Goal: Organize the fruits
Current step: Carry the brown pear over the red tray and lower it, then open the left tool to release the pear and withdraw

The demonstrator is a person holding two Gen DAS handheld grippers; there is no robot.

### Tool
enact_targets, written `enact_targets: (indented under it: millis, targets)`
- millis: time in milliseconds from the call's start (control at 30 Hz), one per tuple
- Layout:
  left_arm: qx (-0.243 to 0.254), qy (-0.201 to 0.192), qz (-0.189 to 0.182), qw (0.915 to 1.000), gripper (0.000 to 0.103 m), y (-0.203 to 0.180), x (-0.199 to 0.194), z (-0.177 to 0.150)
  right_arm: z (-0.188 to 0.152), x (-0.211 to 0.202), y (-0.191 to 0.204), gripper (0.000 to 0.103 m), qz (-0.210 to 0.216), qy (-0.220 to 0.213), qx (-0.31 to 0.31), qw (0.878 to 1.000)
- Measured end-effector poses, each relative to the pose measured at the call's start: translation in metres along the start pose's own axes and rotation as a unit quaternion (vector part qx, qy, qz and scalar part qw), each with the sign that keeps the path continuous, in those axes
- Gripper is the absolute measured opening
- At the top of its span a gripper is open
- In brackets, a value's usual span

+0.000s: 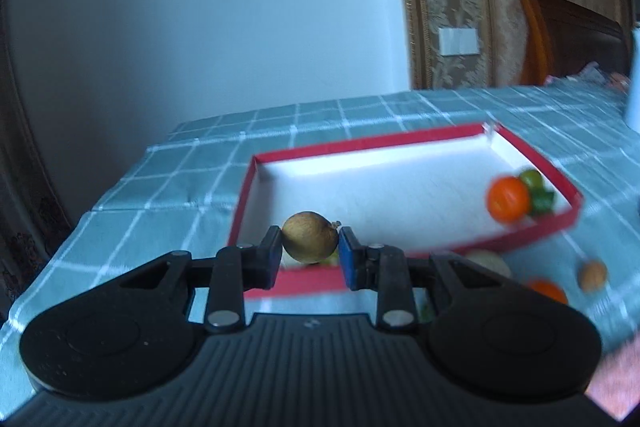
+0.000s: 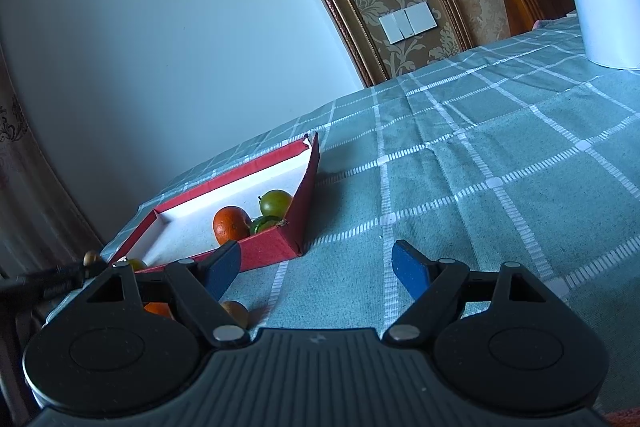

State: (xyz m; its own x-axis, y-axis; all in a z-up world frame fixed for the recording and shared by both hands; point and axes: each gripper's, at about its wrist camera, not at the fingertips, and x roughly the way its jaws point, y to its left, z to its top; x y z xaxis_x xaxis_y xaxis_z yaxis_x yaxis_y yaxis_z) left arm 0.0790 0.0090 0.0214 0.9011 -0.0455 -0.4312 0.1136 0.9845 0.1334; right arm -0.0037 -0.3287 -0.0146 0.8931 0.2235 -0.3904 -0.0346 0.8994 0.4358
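Partly hidden behind the left gripper, blurred fruits lay on the checked green tablecloth. Its blue pads clamped a round, matte brown fruit above the red-walled, white-lined cardboard box. The right gripper stood open, holding nothing.

Each camera sits low behind its own tongs, tilted slightly down across the bench: the left one close to the red box's near rim, the right one beside the box's corner, both sharing box, fruit and back wall.
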Motion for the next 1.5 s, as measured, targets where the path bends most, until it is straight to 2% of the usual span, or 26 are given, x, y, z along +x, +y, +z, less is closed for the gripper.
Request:
enact_targets:
  millis: [233, 533, 1500]
  targets:
    - [-0.037, 0.028, 0.041, 0.9981, 0.028, 0.008, 0.044, 0.027, 0.000, 0.000, -0.001, 0.083, 0.003, 0.002, 0.001, 1.000]
    - [-0.057, 0.058, 0.058, 0.9950, 0.028, 0.014, 0.074, 0.028, 0.000, 0.002, -0.001, 0.083, 0.005, 0.006, 0.002, 1.000]
    - [-0.084, 0.071, 0.047, 0.9928, 0.029, 0.027, 0.089, 0.014, 0.000, 0.004, -0.004, 0.083, 0.000, 0.010, 0.009, 1.000]
